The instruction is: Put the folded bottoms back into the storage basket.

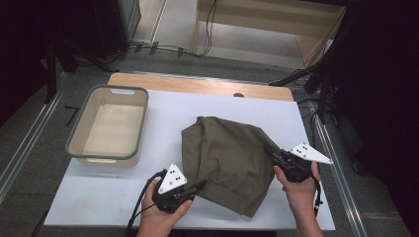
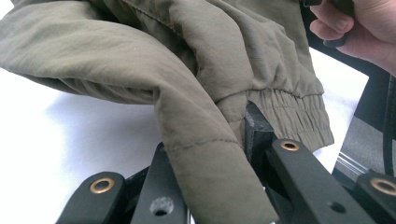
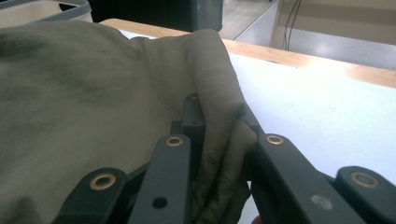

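A person at a white table grips an olive-green garment with a claw in each hand. The garment lies right of the grey tub, its elastic hem nearest the person. The left gripper pinches a fold at the hem's near-left corner; the right gripper pinches the edge farthest from the tub. Cloth spans between them, so the coming lift or fold likely turns on that line. The tub seems closer to the left claw. Whether it is trousers or a jacket is hard to tell
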### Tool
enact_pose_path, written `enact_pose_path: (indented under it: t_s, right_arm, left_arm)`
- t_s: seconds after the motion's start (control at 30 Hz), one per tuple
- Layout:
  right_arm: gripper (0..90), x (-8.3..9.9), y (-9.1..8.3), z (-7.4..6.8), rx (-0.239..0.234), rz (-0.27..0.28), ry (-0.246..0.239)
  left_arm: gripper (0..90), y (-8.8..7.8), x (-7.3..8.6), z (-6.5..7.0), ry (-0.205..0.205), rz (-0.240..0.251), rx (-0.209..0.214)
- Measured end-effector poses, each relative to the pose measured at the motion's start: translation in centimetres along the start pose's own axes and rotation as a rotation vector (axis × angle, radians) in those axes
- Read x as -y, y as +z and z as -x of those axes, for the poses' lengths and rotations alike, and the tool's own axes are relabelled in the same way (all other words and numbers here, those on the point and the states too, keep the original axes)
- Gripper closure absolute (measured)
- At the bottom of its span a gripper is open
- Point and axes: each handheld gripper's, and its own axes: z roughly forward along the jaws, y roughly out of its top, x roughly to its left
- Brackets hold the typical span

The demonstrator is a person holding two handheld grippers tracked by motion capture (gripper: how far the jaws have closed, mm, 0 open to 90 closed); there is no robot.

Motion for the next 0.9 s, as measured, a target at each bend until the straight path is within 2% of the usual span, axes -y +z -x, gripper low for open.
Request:
enact_pose_path:
  t_s: [0.5,0.9]
  right_arm:
    - [78.2,-2.7,1.3,-0.6,-0.018,0.022,-0.027]
    - [78.3,-4.7,2.7,-1.5,-0.032,0.026,-0.041]
  left_arm:
    - [74.5,-1.5,-1.2,-1.6,0.002,0.045,-0.041]
    - [74.6,-2.5,-2.0,-2.9,0.002,0.061,-0.062]
